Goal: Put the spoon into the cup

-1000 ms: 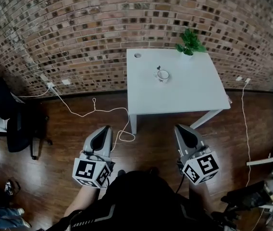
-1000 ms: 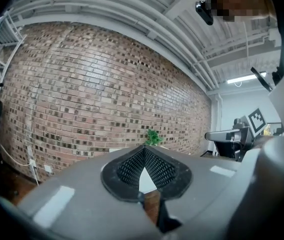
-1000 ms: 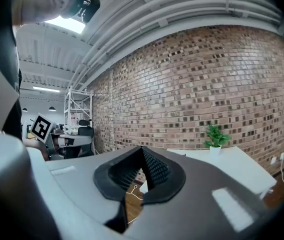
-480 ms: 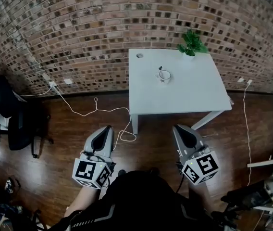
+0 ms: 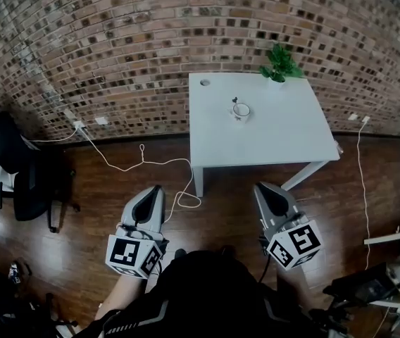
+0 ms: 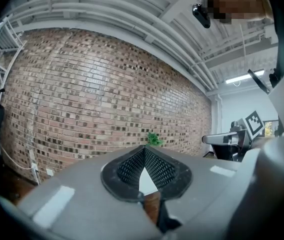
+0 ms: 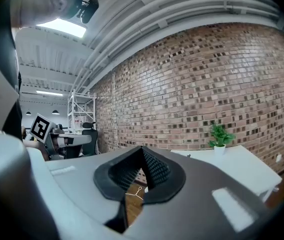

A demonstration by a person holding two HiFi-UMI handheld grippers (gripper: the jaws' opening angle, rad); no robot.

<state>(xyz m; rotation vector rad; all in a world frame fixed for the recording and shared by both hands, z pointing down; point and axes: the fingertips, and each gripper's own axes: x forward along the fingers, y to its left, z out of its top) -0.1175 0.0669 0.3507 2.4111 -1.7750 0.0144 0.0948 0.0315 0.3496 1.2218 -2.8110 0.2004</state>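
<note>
The cup (image 5: 241,110) sits on the white table (image 5: 277,136), slightly toward 11 o'clock from its middle, and the spoon (image 5: 234,101) pokes up at the cup's 11 o'clock rim. A potted plant (image 5: 279,63) stands at the table's 1 o'clock corner. Your left gripper (image 5: 158,187) and right gripper (image 5: 260,186) hang well short of the table, at 7 and 5 o'clock from the cup. Both have their tips pressed together on nothing.

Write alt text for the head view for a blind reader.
The left gripper and right gripper hang closed and empty over a wooden floor, short of a white table against a brick wall. A cup and a potted plant stand on the table.
</note>
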